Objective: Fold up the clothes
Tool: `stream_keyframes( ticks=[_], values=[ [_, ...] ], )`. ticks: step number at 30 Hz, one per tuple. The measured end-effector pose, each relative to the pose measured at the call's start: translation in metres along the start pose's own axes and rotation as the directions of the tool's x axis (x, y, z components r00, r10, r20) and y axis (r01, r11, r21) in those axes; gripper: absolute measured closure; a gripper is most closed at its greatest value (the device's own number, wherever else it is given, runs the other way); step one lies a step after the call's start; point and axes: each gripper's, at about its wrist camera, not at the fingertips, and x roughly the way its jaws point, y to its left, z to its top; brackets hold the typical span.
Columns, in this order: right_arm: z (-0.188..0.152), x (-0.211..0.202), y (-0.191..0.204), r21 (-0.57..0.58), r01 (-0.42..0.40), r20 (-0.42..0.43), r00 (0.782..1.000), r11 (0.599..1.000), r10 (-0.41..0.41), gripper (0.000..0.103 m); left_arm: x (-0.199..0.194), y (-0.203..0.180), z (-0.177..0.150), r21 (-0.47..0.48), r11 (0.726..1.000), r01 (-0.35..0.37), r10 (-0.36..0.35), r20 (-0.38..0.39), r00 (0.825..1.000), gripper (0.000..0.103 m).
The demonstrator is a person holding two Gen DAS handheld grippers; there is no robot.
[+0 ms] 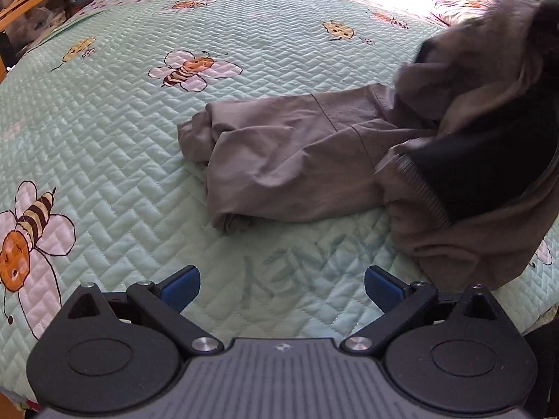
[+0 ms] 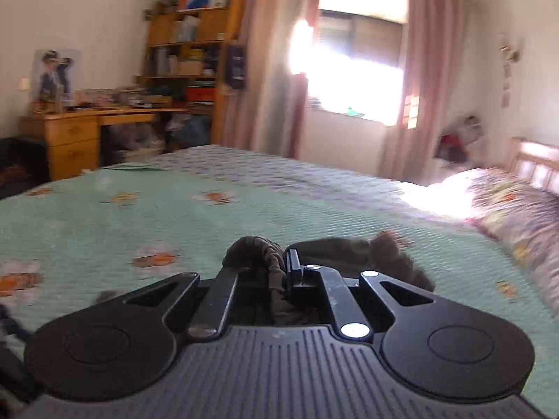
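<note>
A bed (image 1: 104,132) under a mint quilt printed with bees fills your left view; only your right view shows the room beyond it, with a wooden desk (image 2: 73,132), shelves (image 2: 195,52) and a bright curtained window (image 2: 356,70). Your left hand-held gripper (image 1: 282,288) hovers with its blue pads spread wide, holding nothing. The grey trousers (image 1: 279,160) lie legs-down on the quilt, waistband lifted at right. Your right hand-held gripper (image 2: 279,272) is clamped tight on that bunched grey cloth.
</note>
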Motion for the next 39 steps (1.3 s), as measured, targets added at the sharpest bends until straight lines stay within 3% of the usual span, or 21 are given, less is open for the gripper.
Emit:
stream_keyframes(
  ticks=[2,5,8,11,12,13,16,17,19,20,22,24,26,27,28,30,32,34,35,37,39],
  values=[
    [-0.034,0.005,0.043,-0.168,-0.091,-0.126,0.989,0.982,0.07,0.095,0.0,0.014,-0.005,-0.03,0.999,-0.023,0.023,-0.008,1.0,0.002],
    [-0.082,-0.002,0.066,-0.141,-0.245,-0.28,0.939,0.959,0.199,0.093,0.0,0.033,-0.01,-0.085,0.996,-0.026,0.024,-0.021,0.999,0.002],
    [-0.108,-0.015,0.074,-0.105,-0.248,-0.321,0.925,0.963,0.204,0.086,0.001,0.034,-0.009,-0.09,0.996,-0.021,0.019,-0.023,1.0,0.003],
    [-0.112,-0.028,0.076,-0.08,-0.273,-0.338,0.912,0.959,0.231,0.066,0.0,0.024,-0.012,-0.041,0.999,-0.017,0.016,-0.019,1.0,0.003],
    [-0.109,-0.031,0.075,-0.062,-0.296,-0.346,0.902,0.953,0.257,0.054,0.001,0.022,-0.013,-0.029,0.999,-0.014,0.014,-0.021,1.0,0.003],
    [-0.104,-0.035,0.071,-0.031,-0.321,-0.341,0.894,0.947,0.291,0.049,0.002,0.02,-0.014,-0.02,1.0,-0.011,0.01,-0.024,1.0,0.003],
    [-0.082,-0.05,0.051,0.092,-0.388,-0.247,0.883,0.917,0.399,0.049,0.003,0.019,-0.017,-0.017,1.0,-0.013,0.013,-0.035,0.999,0.003],
    [-0.075,-0.053,0.044,0.125,-0.392,-0.207,0.888,0.911,0.41,0.049,0.004,0.02,-0.018,-0.022,1.0,-0.016,0.015,-0.038,0.999,0.003],
    [-0.058,-0.053,0.027,0.168,-0.335,-0.109,0.928,0.927,0.355,0.048,0.004,0.021,-0.018,-0.032,0.999,-0.018,0.016,-0.043,0.999,0.003],
    [-0.05,-0.052,0.02,0.182,-0.295,-0.071,0.947,0.938,0.312,0.04,0.003,0.022,-0.018,-0.033,0.999,-0.017,0.015,-0.043,0.999,0.002],
    [-0.042,-0.037,0.016,0.135,-0.179,-0.074,0.979,0.975,0.19,0.024,0.003,0.022,-0.019,-0.03,0.999,-0.02,0.019,-0.047,0.999,0.002],
    [-0.043,-0.007,0.019,0.041,-0.107,-0.14,0.984,0.993,0.112,0.023,0.003,0.024,-0.02,-0.031,0.999,-0.023,0.021,-0.051,0.998,0.002],
    [-0.05,0.025,0.022,0.035,-0.124,-0.23,0.965,0.992,0.129,0.028,0.003,0.029,-0.02,-0.041,0.999,-0.028,0.025,-0.053,0.998,0.002],
    [-0.054,0.041,0.023,0.043,-0.141,-0.274,0.95,0.989,0.147,0.056,0.002,0.031,-0.02,-0.047,0.998,-0.03,0.027,-0.054,0.998,0.002],
    [-0.057,0.052,0.026,0.045,-0.149,-0.304,0.94,0.988,0.156,0.098,0.002,0.034,-0.02,-0.052,0.998,-0.032,0.029,-0.055,0.998,0.002],
    [-0.055,0.058,0.038,0.027,-0.144,-0.301,0.943,0.989,0.146,0.099,0.0,0.039,-0.021,-0.063,0.997,-0.037,0.033,-0.057,0.998,0.002],
    [-0.035,0.049,0.041,0.009,-0.143,-0.219,0.965,0.99,0.141,0.099,-0.001,0.046,-0.021,-0.081,0.996,-0.041,0.037,-0.059,0.998,0.002],
    [0.009,0.04,0.034,-0.009,-0.055,-0.075,0.996,0.998,0.054,0.1,-0.002,0.055,-0.02,-0.111,0.993,-0.045,0.038,-0.061,0.997,0.002],
    [0.033,0.032,0.026,0.003,-0.01,0.007,1.0,1.0,0.01,0.1,-0.004,0.059,-0.02,-0.123,0.991,-0.045,0.038,-0.058,0.998,0.002],
    [0.086,0.008,0.012,0.069,0.002,0.193,0.981,0.998,-0.015,0.1,-0.007,0.067,-0.019,-0.145,0.988,-0.046,0.039,-0.05,0.998,0.002],
    [0.129,-0.015,0.013,0.077,-0.081,0.353,0.934,0.994,0.048,0.1,-0.011,0.075,-0.019,-0.165,0.985,-0.047,0.042,-0.037,0.998,0.002]
  ],
)
